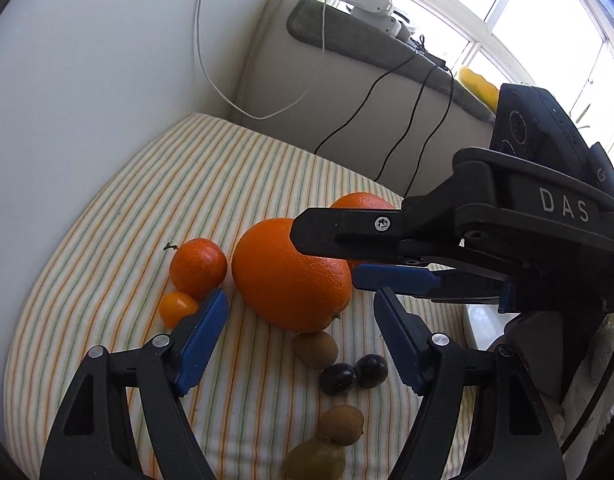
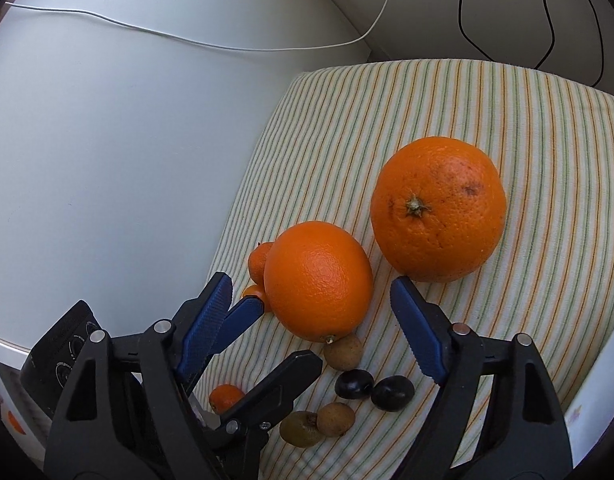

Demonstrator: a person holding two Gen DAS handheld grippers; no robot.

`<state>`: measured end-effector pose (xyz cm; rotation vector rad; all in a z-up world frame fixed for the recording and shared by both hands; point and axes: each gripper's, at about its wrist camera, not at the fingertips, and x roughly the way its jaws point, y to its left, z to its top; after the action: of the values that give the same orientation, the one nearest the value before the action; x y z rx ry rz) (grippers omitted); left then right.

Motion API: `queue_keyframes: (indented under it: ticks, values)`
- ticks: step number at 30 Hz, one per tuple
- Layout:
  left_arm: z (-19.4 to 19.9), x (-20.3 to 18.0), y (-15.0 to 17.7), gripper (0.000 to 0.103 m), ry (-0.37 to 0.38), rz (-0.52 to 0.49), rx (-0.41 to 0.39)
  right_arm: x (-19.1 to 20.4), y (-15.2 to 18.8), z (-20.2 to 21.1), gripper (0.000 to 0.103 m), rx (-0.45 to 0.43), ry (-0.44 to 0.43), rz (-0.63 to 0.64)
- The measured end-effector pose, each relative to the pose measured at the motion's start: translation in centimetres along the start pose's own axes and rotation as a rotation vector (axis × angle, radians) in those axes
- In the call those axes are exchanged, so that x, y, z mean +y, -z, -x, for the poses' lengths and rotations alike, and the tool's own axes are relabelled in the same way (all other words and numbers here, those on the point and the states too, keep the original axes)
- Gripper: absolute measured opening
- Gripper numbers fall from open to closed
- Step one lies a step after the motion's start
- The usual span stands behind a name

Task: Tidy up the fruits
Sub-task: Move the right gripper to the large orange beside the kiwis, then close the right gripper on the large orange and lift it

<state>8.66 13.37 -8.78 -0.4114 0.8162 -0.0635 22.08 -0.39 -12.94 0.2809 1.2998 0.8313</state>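
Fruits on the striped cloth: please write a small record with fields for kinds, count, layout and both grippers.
surface: striped cloth
oranges: two, the near orange and the far orange, apart
mandarin: one, left of the near orange
kumquat: one, touching the mandarin
kiwis: three; the top kiwi lies by the near orange
dark fruits: two, side by side
left gripper: open, holds nothing
right gripper: open, near orange between the jaws, not gripped
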Motion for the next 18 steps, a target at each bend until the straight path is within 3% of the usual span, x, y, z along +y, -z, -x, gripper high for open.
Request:
queue_keyframes:
  ticks: [5,9,18]
  values:
    - [-0.5,0.2,-0.1,0.073,0.009,0.02,0.006,0.1,-0.4,-0.7,0.072,0.013,0.013,-0.017]
    - [-0.8,0.2,-0.2,0.073,0.013,0.018,0.013,-0.7,-0.7,-1.3,0.071,0.009,0.04,-0.043]
    - [-1.8,0.4,-0.8,0.064,0.018,0.024,0.033,-1.1,-2.1,-3.7,0.071,0.041,0.001,-0.049]
